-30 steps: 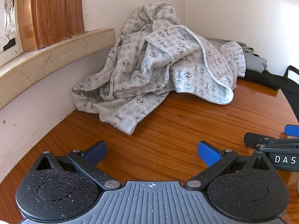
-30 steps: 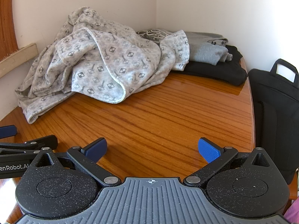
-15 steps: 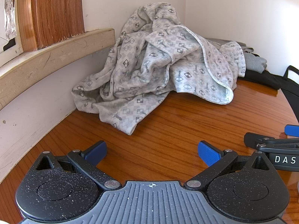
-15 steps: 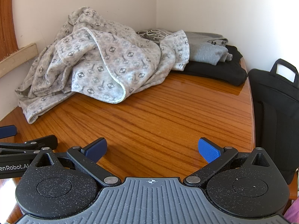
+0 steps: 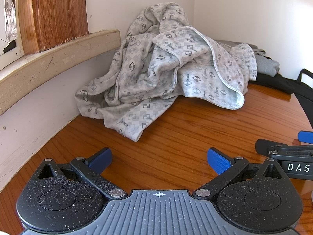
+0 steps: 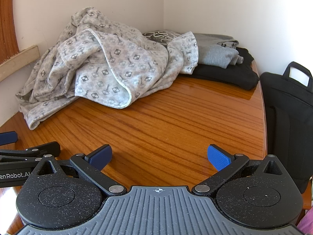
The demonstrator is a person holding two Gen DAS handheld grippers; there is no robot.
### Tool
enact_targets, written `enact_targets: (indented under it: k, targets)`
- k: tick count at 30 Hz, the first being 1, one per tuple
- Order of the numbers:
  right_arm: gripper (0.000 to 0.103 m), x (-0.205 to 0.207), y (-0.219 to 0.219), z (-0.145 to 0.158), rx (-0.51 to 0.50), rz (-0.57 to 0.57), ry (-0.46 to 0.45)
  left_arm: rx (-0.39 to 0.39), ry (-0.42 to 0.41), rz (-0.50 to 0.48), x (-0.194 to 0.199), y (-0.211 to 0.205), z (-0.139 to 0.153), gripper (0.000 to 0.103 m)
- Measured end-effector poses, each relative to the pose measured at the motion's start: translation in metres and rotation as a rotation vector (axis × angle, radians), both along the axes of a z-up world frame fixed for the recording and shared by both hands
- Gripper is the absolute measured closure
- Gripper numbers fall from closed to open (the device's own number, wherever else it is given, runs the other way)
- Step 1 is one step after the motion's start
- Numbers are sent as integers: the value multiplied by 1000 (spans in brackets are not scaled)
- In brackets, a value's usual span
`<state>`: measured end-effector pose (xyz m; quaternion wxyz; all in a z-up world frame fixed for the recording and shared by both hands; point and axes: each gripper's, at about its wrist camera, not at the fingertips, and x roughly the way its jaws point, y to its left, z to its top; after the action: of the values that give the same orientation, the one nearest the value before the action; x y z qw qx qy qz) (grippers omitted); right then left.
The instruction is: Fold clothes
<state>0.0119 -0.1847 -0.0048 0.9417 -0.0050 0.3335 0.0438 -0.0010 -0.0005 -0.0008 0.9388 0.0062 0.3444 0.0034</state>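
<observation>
Presently: left gripper (image 5: pixel 159 159) and right gripper (image 6: pixel 159 157) hovering, fingers spread, empty; patterned grey garment (image 5: pixel 166 74) lying crumpled at 12 o'clock; bare wooden table (image 6: pixel 166 125) stretching between.

Your left gripper (image 5: pixel 159 159) and right gripper (image 6: pixel 159 157) are identical in build: a grey ribbed centre plate with a small crosshair mark, two black speckled round housings, black linkage arms on silver pivot screws, and blue textured finger pads (image 6: pixel 218 157). White lettering runs along each gripper's side: "DAS" on one, "enRobot.A" on the other.
</observation>
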Motion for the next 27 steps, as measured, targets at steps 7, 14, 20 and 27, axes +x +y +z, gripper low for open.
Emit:
enact_targets:
  k: [7,14,20,27]
  targets:
    - [0,0,0,0,0,0,0,0,0,0,-1,-1,-1,0]
    - [0,0,0,0,0,0,0,1,0,0,-6,-4,-2,0]
    - [0,0,0,0,0,0,0,1,0,-1,-11,-7,-4,0]
    - [0,0,0,0,0,0,0,1,0,-1,-12,-7,-4,0]
